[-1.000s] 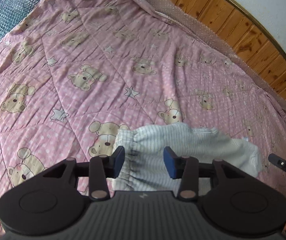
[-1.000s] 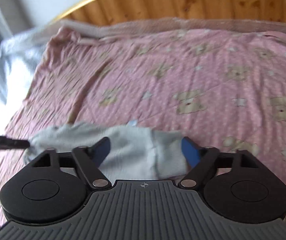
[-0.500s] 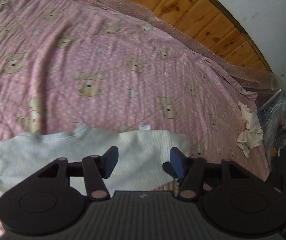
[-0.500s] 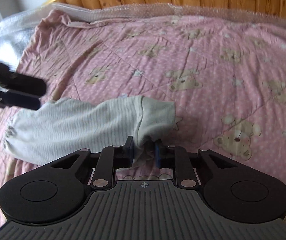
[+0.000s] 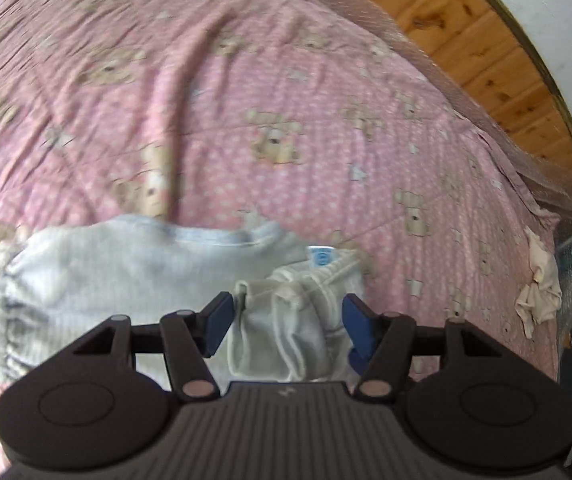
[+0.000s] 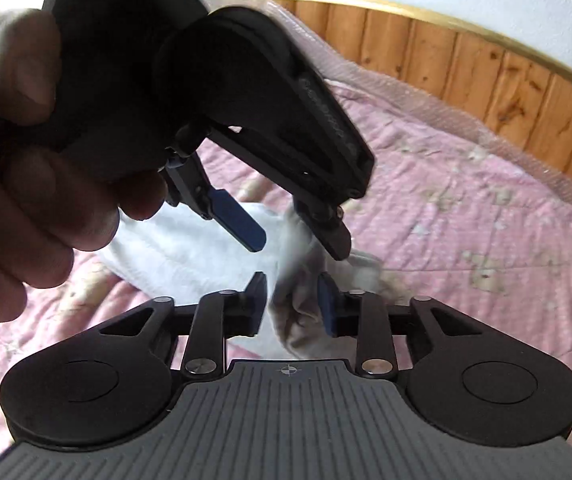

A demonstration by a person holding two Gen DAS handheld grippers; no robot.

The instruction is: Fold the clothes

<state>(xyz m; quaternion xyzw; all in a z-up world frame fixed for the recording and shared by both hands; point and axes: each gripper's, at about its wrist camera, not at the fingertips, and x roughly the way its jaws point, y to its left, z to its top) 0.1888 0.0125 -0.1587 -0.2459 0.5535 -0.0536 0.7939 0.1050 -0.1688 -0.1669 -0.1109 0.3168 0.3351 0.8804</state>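
Garment [image 5: 134, 276] — pale, ribbed, soft and light — lies on the pink bedspread [image 5: 326, 128]. Left gripper [image 5: 284, 322] straddles its bunched end, pads apart; right gripper [image 6: 292, 306], jaws just opening, brackets that bunch loosely. Better hold: the hem.

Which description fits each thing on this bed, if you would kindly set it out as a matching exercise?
Things:
1. garment
2. quilt
3. headboard
4. crumpled cloth

Descriptions:
A. pink, printed with bears and stars
B. cream, lying near the bed's right edge in the left wrist view
C. pale and ribbed, with a small blue label
D. brown wooden planks past the far edge of the bed

Pairs: 1-C, 2-A, 3-D, 4-B
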